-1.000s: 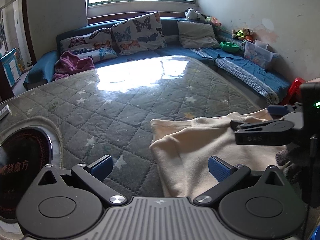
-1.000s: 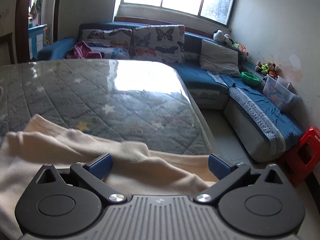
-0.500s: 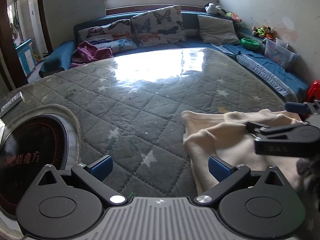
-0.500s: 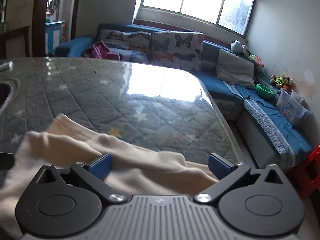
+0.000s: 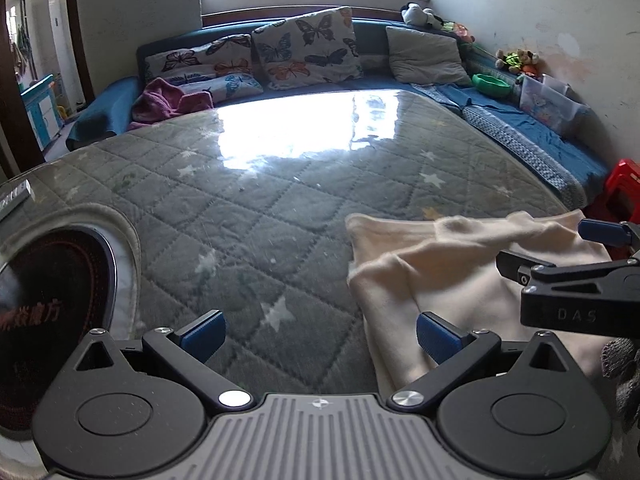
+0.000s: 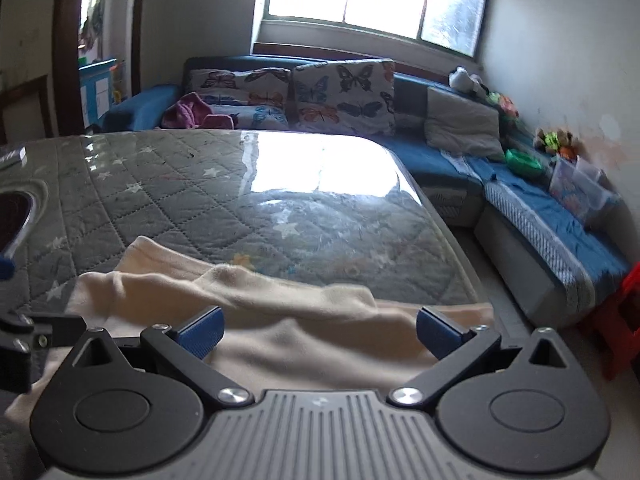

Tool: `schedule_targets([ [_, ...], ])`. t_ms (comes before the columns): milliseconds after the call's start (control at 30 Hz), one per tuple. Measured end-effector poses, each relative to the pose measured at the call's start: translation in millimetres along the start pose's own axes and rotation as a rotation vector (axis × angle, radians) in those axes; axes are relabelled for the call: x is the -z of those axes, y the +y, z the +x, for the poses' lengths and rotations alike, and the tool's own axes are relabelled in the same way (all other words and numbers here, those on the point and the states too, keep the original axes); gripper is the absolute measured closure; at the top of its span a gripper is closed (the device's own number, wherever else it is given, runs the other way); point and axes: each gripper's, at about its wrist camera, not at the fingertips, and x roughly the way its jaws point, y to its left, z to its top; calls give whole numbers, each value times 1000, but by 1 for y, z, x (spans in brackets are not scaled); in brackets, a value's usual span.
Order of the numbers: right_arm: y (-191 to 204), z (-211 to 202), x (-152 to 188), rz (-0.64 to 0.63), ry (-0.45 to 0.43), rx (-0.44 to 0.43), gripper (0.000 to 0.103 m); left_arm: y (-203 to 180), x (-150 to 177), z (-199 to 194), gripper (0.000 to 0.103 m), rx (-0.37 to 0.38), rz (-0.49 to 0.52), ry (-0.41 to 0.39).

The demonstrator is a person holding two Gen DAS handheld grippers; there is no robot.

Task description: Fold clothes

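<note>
A cream garment (image 5: 448,280) lies partly folded on the grey quilted table (image 5: 260,208), at the right in the left wrist view. In the right wrist view the garment (image 6: 280,320) spreads across the near edge. My left gripper (image 5: 320,334) is open and empty, above the table just left of the garment's edge. My right gripper (image 6: 318,332) is open and empty, just above the garment. The right gripper also shows at the right edge of the left wrist view (image 5: 580,264).
A round dark inset with a metal rim (image 5: 60,300) sits in the table at the left. A blue sofa with butterfly cushions (image 5: 304,52) runs behind and along the right side. A red stool (image 5: 620,188) stands on the floor at the right.
Both grippers have drawn back and to the left, staying open. The garment sits further right in the left wrist view. Its top layer has shifted slightly.
</note>
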Motion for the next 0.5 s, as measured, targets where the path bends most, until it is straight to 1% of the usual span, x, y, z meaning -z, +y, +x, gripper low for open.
schedule_targets([
  [333, -3, -43, 35, 115, 32, 15, 0, -3, 24, -29, 0, 21, 14, -17],
  [500, -2, -63, 51, 157, 28, 32, 0, -4, 36, -43, 0, 29, 17, -27],
])
